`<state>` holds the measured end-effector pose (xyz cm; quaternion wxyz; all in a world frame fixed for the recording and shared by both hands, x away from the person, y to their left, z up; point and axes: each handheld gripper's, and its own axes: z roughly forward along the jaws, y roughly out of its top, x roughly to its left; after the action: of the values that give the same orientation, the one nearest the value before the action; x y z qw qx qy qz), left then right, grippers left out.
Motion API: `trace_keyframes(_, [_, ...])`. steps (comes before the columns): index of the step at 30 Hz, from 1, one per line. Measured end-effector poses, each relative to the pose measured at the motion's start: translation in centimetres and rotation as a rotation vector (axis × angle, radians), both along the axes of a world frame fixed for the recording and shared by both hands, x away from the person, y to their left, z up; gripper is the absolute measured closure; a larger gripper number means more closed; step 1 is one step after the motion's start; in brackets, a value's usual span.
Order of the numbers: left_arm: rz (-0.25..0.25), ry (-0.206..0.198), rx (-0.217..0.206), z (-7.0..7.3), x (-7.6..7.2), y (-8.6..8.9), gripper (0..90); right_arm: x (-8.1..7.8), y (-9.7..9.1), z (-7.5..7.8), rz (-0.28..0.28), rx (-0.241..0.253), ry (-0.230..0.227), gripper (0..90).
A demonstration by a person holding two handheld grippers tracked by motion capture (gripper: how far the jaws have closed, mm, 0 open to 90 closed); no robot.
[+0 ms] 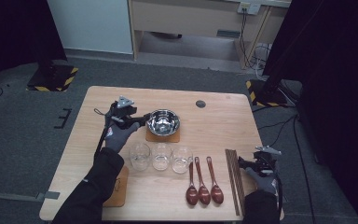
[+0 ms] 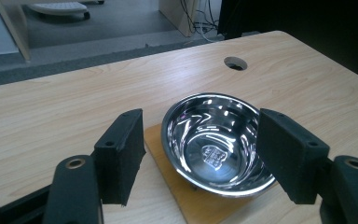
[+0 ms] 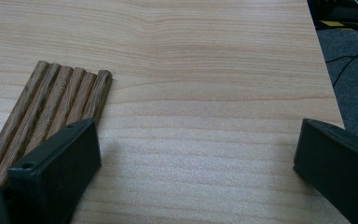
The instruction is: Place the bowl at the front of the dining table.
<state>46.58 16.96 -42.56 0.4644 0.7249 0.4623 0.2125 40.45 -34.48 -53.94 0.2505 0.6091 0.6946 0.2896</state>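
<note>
A shiny steel bowl [image 1: 163, 122] rests on a square wooden coaster [image 1: 162, 136] near the table's middle. My left gripper [image 1: 144, 119] hovers at the bowl's left side, pointing at it. In the left gripper view the jaws of the left gripper [image 2: 200, 140] stand open, with the bowl [image 2: 214, 144] framed between them on its coaster [image 2: 200, 205]; the left pad is clear of the rim. My right gripper [image 1: 242, 163] sits at the table's right front, beside a row of wooden chopsticks [image 1: 233, 179]. In the right gripper view its jaws [image 3: 198, 140] are wide open over bare wood, with the chopsticks [image 3: 60, 98] at the left.
Three clear glasses [image 1: 161, 156] stand in a row in front of the bowl. Three dark red spoons [image 1: 203, 186] lie right of them. A second coaster [image 1: 117, 186] lies under the left forearm. A round cable hole [image 1: 200, 103] marks the table's back. The table's right edge [image 3: 326, 93] is close.
</note>
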Motion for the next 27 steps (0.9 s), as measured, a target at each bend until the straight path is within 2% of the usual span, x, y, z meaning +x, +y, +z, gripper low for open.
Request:
trace_keyframes(3, [0.002,-0.016,0.003,0.0,-1.2,0.8,30.9,0.0,0.0,0.0,-0.003,-0.001,-0.004,2.0])
trace_keyframes(11, [0.023,-0.058,-0.022,-0.3,-4.8,3.4,29.6,-0.1,-0.1,0.1,-0.01,0.002,-0.012,4.7])
trace_keyframes(15, [0.041,-0.063,-0.008,-0.9,-6.1,4.6,28.8,-0.2,-0.2,0.1,-0.014,0.001,-0.007,5.2])
trace_keyframes(21, [0.087,-0.023,-0.002,-2.6,-7.5,6.7,26.6,-0.3,-0.2,0.3,-0.017,-0.008,-0.003,5.7])
trace_keyframes(27, [0.136,0.061,0.045,-5.0,-8.0,8.7,23.9,-0.3,0.1,0.6,-0.015,-0.012,-0.011,6.0])
